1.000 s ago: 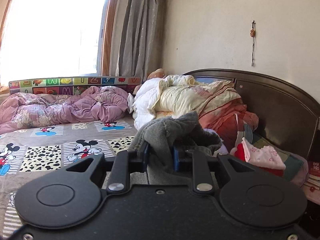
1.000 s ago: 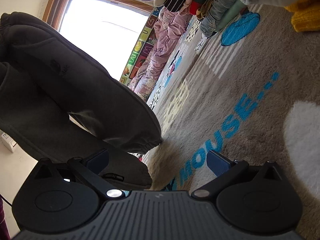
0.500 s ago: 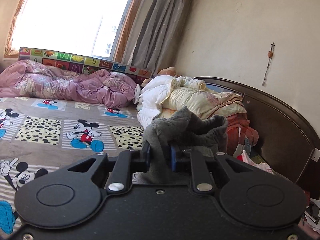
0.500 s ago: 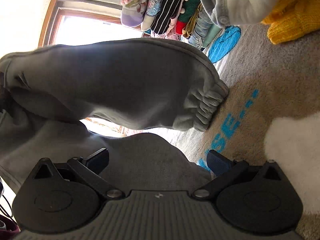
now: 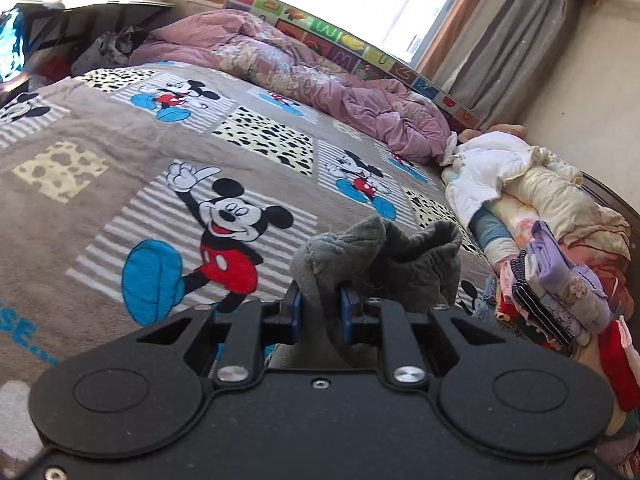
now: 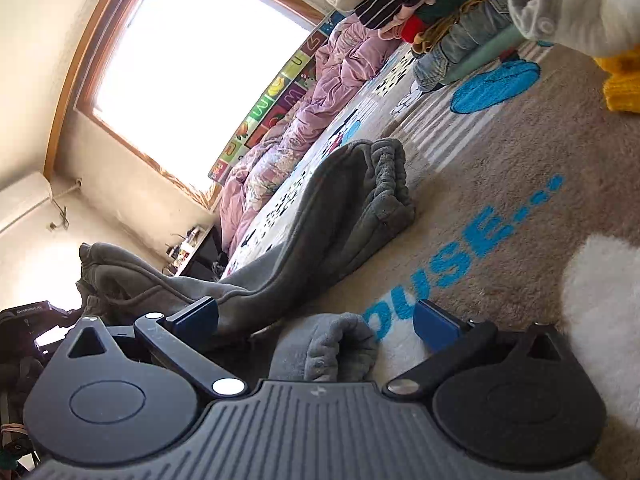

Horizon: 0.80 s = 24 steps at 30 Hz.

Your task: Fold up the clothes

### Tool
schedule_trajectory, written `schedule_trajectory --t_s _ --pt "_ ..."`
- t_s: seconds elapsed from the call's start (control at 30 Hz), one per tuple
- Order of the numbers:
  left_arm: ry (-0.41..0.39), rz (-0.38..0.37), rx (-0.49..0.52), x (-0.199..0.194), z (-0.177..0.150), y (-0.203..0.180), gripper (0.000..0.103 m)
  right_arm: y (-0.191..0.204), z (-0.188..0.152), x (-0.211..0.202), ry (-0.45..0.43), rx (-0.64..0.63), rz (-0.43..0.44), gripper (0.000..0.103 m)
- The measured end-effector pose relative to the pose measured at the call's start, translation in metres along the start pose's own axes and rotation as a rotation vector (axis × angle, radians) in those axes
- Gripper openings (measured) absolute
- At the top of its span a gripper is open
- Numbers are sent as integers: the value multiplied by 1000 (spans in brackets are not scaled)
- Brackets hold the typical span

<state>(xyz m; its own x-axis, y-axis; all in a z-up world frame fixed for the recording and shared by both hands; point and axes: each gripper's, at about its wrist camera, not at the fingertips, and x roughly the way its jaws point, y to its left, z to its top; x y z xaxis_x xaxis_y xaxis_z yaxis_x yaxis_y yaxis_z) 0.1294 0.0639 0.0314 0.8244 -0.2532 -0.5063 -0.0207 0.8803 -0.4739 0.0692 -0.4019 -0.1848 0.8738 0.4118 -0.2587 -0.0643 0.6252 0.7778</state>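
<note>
A: Grey fleece trousers (image 5: 384, 256), bunched, sitting between the blue pads (image 5: 295, 312) of the left gripper (image 5: 320, 314). Jaws narrow, clamping a fold of the waist end; rest of the cloth is humping up just past the fingertips.

B: Any writing in that view?

A: Going left to right: blue letters "SE..." at the far left edge of the brown Mickey blanket (image 5: 120, 152), then the alphabet mat (image 5: 348, 40) under the window showing W, M, U. Right of that, folded clothes stack (image 5: 552, 292) sitting by the headboard side. Gripper is tilting down toward the blanket, view rolled a bit.

B: And the right side?

A: Right wrist view is rolled hard, bed running diagonally. Far left, small white print on a black device, too small to read. The trouser legs (image 6: 320, 208) are draping from upper left down onto the blanket, cuffs (image 6: 390, 184) resting on it. Right gripper (image 6: 316, 320) is standing wide, pads apart, gripping nothing; a grey cuff (image 6: 332, 348) is lying between the jaws close to the body, whether it's touching either pad I can't tell. Further right, blue "OUSE..." reading on the blanket, w/ the mat letters U, W, M above. Top right: more stacked clothes (image 6: 440, 12) and a yellow knit (image 6: 624, 80).
</note>
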Motion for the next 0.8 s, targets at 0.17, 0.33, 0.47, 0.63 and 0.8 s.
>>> schedule_trajectory --t_s 0.17,0.33,0.47,0.63,0.8 --pt "12 39 -141 5 -7 63 16 18 -13 10 60 -145 -29 103" --pt "33 69 -254 19 -22 120 16 34 -31 1 80 -251 -59 103" --pt "23 80 -343 24 -31 155 15 38 -37 0 88 -293 -72 103" --pt "11 125 -405 25 -35 190 1 41 -39 4 101 -311 -92 103" --pt "-13 151 -434 7 -36 211 1 46 -38 7 137 -308 -122 103"
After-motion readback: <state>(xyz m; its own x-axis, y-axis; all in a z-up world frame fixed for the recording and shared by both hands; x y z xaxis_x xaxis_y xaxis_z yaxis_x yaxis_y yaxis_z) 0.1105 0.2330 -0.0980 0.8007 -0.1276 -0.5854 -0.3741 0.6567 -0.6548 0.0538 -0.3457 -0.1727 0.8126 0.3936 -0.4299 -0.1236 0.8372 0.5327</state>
